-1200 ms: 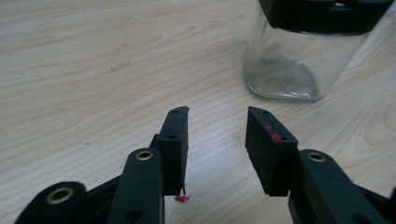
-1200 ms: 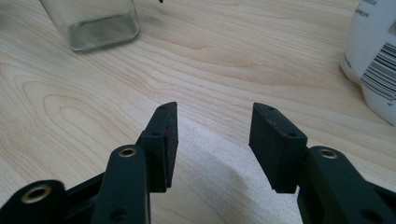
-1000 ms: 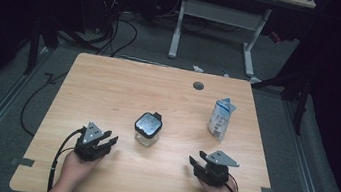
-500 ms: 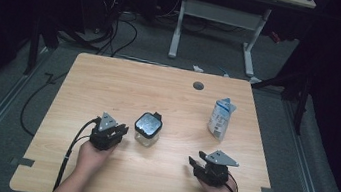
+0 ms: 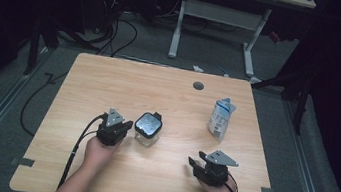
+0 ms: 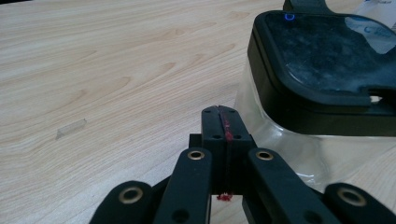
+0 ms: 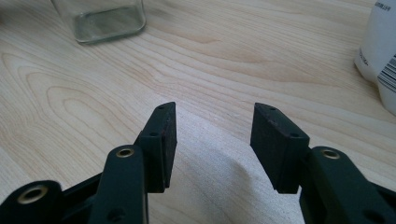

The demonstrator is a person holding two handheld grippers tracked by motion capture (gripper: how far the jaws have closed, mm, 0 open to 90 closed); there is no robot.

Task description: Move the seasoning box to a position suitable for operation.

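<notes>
So the left gripper (image 5: 114, 129) sits just beside the glass jar (image 5: 147, 128), on the jar's left side in the high view. Its jaws have just been closing and are now pressed flat together with nothing between them. From the left gripper view the jar (image 6: 322, 88) looms close on the right, clear glass with a black lid (image 6: 327, 51). The jar stands upright near the middle of the tabletop (image 5: 110, 82). The right gripper (image 5: 211, 170) rests near the front edge, jaws spread wide and empty. A white carton (image 5: 220, 117) stands well apart, toward the right edge.
</notes>
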